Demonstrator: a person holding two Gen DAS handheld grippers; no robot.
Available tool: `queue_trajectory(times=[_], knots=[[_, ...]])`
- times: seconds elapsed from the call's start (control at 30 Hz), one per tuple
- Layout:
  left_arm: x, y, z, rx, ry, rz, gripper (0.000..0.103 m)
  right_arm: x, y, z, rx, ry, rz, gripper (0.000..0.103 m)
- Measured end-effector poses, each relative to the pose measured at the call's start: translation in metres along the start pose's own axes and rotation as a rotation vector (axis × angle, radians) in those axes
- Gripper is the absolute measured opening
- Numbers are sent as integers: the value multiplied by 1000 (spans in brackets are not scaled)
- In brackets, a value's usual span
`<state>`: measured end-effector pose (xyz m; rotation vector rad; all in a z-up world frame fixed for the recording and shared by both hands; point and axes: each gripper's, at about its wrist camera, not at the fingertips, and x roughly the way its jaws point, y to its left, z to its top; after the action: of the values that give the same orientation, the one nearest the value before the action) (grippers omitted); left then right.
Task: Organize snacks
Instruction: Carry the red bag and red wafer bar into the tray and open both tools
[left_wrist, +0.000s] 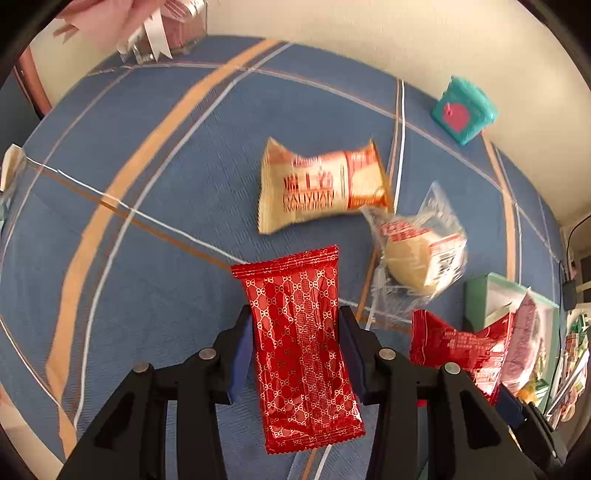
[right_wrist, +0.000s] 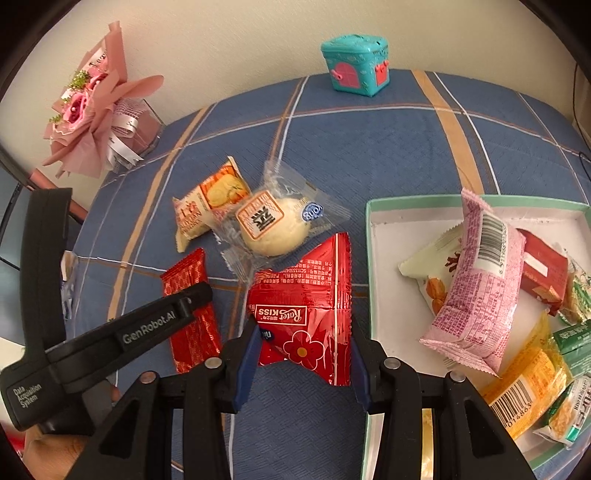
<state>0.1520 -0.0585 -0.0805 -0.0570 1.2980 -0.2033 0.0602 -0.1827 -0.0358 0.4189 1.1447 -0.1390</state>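
Claws come first, since they sit closest to us. Our left claw (left_wrist: 295, 354) squeezes the long red patterned pack (left_wrist: 301, 350) by its two sides. Our right claw (right_wrist: 303, 354) pinches the shiny red flower pack (right_wrist: 308, 302) the same way. We should keep both grips snug so nothing slips, and lift straight up before we swing over. Just right of the right claw sits the green-edged box (right_wrist: 373, 288), already holding many snacks, so we aim for its bare white corner. Farther ahead lie the round bun pack (right_wrist: 275, 230) and the orange cookie pack (right_wrist: 207, 206), waiting on the blue desk (right_wrist: 388, 155).
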Motion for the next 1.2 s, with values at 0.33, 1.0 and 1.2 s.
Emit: queue_trajectory(times=[0.33,1.0,1.2], knots=[[-52,13,-2,-19,-102,-26,46,-32,7,2,-8,-55,5,46],[-103,-53,-6,72,-218,-87,46,-77,-46,7,90,-129,-36,46],[-107,-100,-22,175,-225,-107,46,-91,-85,8,166,-147,-70,46]])
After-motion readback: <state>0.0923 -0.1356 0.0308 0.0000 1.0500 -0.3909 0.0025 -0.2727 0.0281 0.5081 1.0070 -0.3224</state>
